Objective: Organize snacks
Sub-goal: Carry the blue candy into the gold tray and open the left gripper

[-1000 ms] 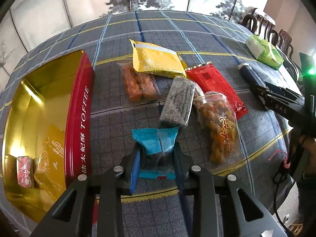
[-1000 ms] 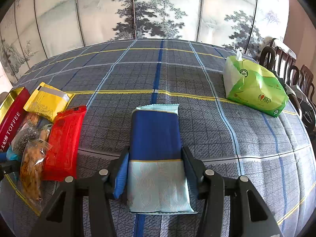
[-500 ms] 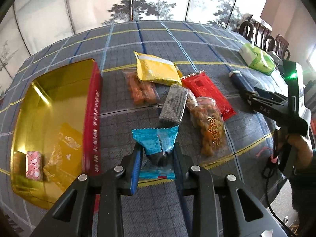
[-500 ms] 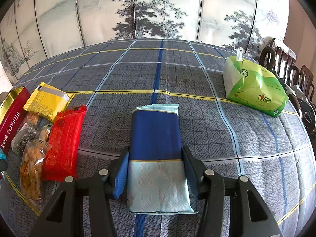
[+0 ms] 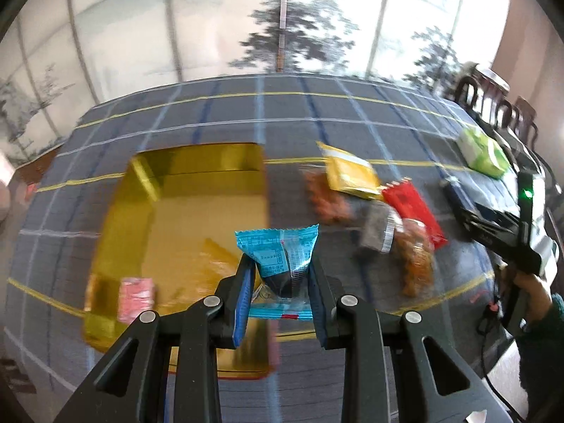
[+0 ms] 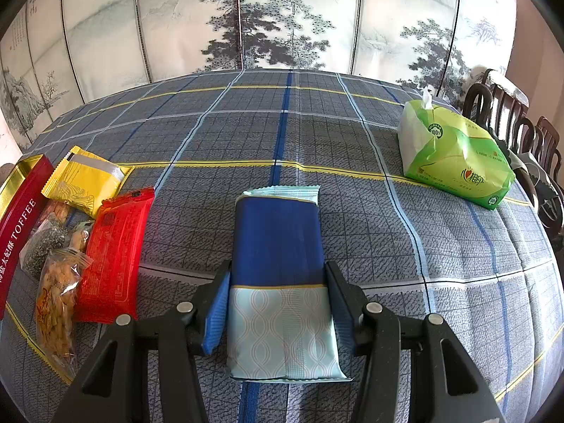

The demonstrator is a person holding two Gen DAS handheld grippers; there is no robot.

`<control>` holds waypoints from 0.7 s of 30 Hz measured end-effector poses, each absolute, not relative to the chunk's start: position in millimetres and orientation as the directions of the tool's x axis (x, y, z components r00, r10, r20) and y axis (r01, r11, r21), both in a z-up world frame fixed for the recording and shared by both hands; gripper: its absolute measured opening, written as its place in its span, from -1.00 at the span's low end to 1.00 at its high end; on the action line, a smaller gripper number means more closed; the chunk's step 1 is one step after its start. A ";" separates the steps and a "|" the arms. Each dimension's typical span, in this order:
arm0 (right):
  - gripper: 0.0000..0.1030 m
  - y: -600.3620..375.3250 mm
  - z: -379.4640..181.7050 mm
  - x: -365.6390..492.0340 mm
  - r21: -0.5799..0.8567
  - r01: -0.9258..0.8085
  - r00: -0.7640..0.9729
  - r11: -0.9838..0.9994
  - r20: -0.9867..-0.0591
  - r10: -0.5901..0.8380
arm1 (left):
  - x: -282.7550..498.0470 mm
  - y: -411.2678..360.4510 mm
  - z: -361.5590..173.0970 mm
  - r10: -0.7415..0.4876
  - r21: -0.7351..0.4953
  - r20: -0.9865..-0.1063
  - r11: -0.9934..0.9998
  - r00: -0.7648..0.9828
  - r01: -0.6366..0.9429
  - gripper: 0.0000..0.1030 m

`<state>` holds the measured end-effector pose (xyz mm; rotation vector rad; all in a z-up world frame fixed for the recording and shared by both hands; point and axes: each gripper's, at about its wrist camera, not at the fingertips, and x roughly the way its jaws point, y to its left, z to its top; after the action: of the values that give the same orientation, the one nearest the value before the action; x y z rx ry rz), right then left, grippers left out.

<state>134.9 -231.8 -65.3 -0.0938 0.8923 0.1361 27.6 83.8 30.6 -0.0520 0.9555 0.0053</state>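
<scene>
Above the gold tin (image 5: 197, 190), the left gripper (image 5: 280, 292) has its fingers pressed narrow on a light-blue snack packet (image 5: 282, 257), which hangs in the air over the tin's near right part. Only the left wrist view looks into the tin, where a pink packet (image 5: 135, 298) and an orange packet (image 5: 215, 264) lie on its floor; that view is blurred, so the snacks right of the tin are hard to read. It also takes in the person's right hand (image 5: 528, 289) on the other gripper's handle. From the right wrist view, the tin appears only as a red side wall lettered TOFFEE (image 6: 17, 232), but the pile is sharp: a yellow packet (image 6: 84, 179), a red packet (image 6: 112, 250), a clear bag of seeds (image 6: 44, 250) and a clear bag of fried snacks (image 6: 56, 299) lie touching on the checked tabletop (image 6: 282, 134). The right gripper (image 6: 278, 299) holds a dark-blue and pale packet (image 6: 278, 264) at half width, low over the tabletop. A green tissue pack (image 6: 454, 158) sits well apart on the right.
</scene>
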 end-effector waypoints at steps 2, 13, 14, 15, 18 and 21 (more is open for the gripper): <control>0.01 -231.7 -65.4 134.9 -0.025 -0.157 0.620 0.987 -0.781 0.079 | 26.9 101.6 29.9 0.009 -0.040 -0.820 0.997 0.572 -0.073 -0.49; 0.01 -231.5 -65.4 134.9 -0.025 -0.157 0.620 0.987 -0.781 0.079 | 21.6 175.3 3.0 0.122 0.004 -0.860 0.973 0.495 -0.232 -0.49; 0.01 -231.5 -65.4 134.9 -0.025 -0.157 0.620 0.987 -0.781 0.078 | 21.2 178.5 0.6 0.127 0.008 -0.862 0.971 0.491 -0.237 -0.49; 0.02 -231.4 -65.4 135.0 -0.026 -0.157 0.620 0.987 -0.781 0.078 | 20.6 180.3 -1.3 0.130 0.010 -0.863 0.970 0.488 -0.241 -0.49; 0.01 -231.6 -65.4 135.0 -0.025 -0.157 0.620 0.987 -0.781 0.079 | 18.9 187.3 -7.7 0.141 0.020 -0.868 0.968 0.477 -0.250 -0.49; 0.01 -231.5 -65.4 134.9 -0.026 -0.157 0.620 0.987 -0.781 0.078 | 19.1 191.7 -13.9 0.143 0.026 -0.875 0.968 0.462 -0.250 -0.49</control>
<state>134.9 -231.5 -65.4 -0.0944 0.8920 0.1354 19.1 191.7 -13.9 -0.1118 1.0639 0.2424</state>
